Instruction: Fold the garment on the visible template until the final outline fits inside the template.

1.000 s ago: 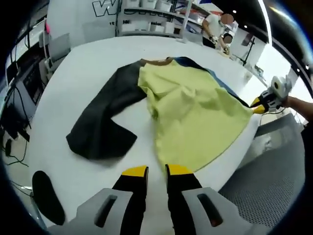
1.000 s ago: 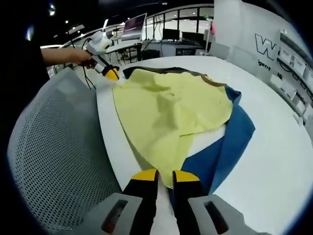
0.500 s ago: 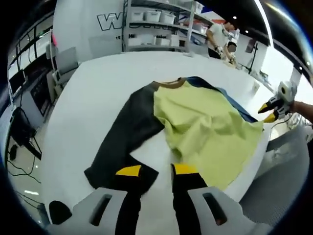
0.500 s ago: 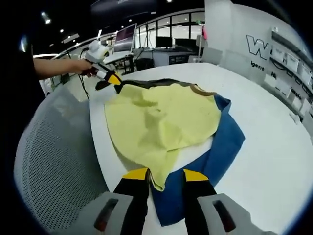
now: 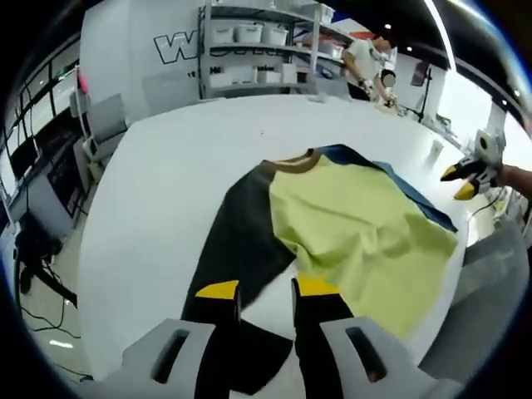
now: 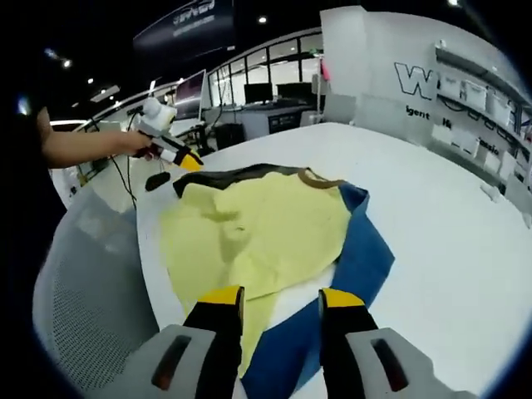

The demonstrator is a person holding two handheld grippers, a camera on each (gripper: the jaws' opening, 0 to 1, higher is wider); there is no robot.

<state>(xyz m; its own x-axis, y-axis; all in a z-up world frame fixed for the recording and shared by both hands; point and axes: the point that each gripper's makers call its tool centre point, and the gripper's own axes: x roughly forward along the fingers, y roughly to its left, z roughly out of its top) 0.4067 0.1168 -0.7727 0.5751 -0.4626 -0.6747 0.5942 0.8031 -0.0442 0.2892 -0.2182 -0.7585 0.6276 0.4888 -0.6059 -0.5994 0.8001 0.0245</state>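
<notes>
A garment lies spread on the white table (image 5: 158, 166): a yellow-green body (image 5: 357, 229), a black sleeve (image 5: 241, 249), a blue sleeve (image 5: 391, 176) and a brown collar (image 5: 293, 161). My left gripper (image 5: 266, 289) stands open over the black sleeve's lower end, gripping nothing. In the right gripper view the yellow body (image 6: 249, 233) and blue sleeve (image 6: 362, 258) lie ahead. My right gripper (image 6: 278, 297) is open above the yellow hem corner and the blue sleeve. The left gripper (image 6: 179, 154) shows at the far side, in a hand. The right gripper (image 5: 465, 170) shows past the garment's right edge.
A grey mesh chair (image 6: 91, 274) stands against the table's near edge (image 6: 150, 274). A small black object (image 6: 158, 179) lies on the table near the black sleeve. Shelves with boxes (image 5: 258, 50) and a person (image 5: 366, 58) are in the background.
Both grippers' jaws have spread from nearly closed to open. The yellow hem corner has dropped from the right gripper. The left gripper has shifted from the yellow hem to the black sleeve.
</notes>
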